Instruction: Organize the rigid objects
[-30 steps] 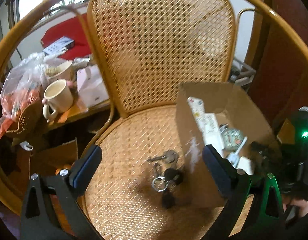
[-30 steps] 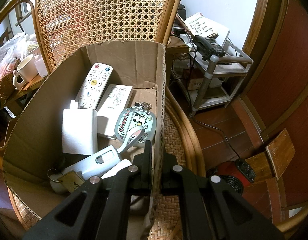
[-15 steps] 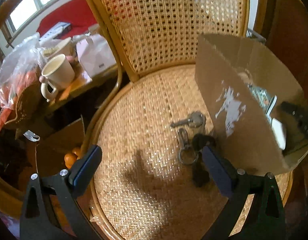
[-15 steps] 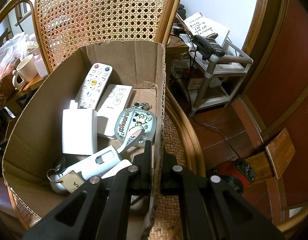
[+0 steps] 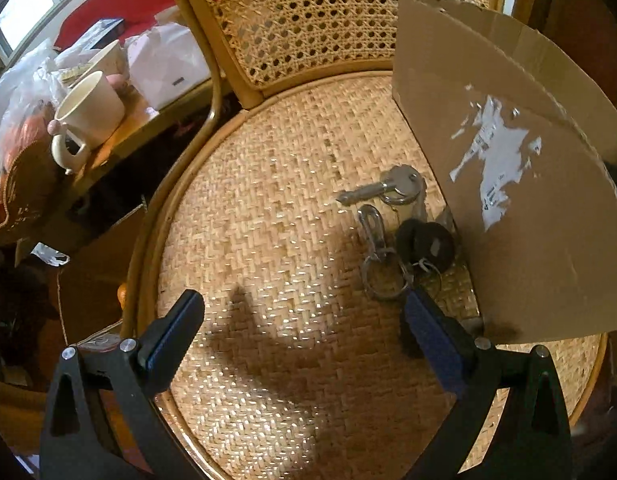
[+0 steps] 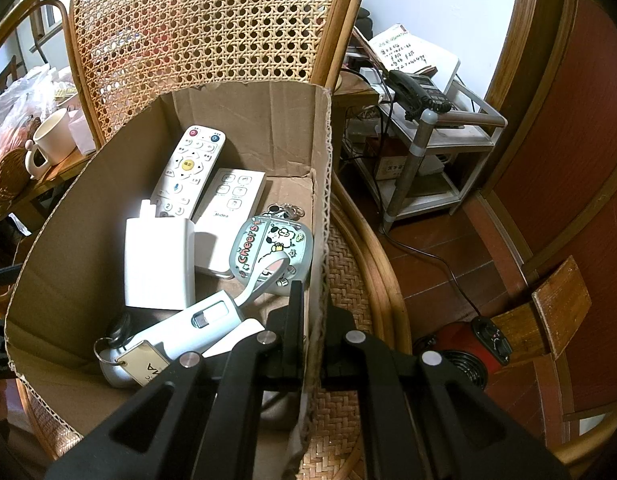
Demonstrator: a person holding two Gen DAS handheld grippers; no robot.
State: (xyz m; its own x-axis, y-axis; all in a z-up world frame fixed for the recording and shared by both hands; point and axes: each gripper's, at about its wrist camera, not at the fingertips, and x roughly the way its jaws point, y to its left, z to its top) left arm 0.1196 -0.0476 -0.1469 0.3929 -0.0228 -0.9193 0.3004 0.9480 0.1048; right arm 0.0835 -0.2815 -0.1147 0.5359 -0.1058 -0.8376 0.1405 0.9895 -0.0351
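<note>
A bunch of keys [image 5: 396, 232] with a silver key, rings and a black fob lies on the woven chair seat [image 5: 268, 240], right beside the cardboard box [image 5: 528, 216]. My left gripper [image 5: 304, 340] is open and low over the seat, its right finger just short of the keys. My right gripper [image 6: 313, 320] is shut on the box's right wall [image 6: 322, 216]. Inside the box lie two white remotes [image 6: 188, 172], a white charger block [image 6: 158, 262], a "Cheers" pouch [image 6: 274, 248] and a tagged key ring [image 6: 136, 360].
The rattan chair back [image 5: 328, 12] rises behind. A side table at the left holds a cream mug [image 5: 88, 120], bags and a white box. In the right wrist view a metal stand with a phone [image 6: 416, 92] and a red heater [image 6: 460, 352] sit on the wooden floor.
My left gripper has moved forward and down toward the keys, which now loom larger near its right finger. The right gripper and the box have stayed still.
</note>
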